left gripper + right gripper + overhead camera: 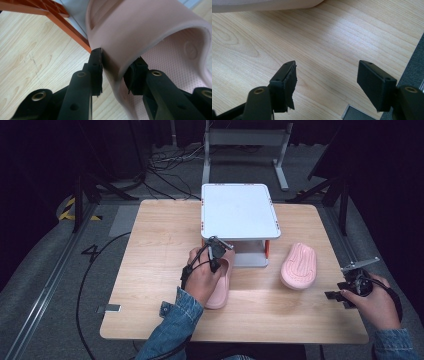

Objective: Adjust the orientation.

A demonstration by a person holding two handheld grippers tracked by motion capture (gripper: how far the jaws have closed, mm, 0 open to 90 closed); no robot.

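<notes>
A pink slipper lies in front of the white shelf, toe toward the shelf. My left gripper is shut on its strap. In the left gripper view the jaws of this gripper pinch the strap's edge of the slipper, one jaw outside and one inside. A second pink slipper lies sole up to the right of the shelf. My right gripper hovers open near the table's right front edge, holding nothing. In its own view this gripper has the second slipper's rim at the top.
The white two-tier shelf has orange legs and a low tier just beyond the held slipper. The wooden table has bare room on its left half and along the front. Grey floor lies past the right edge.
</notes>
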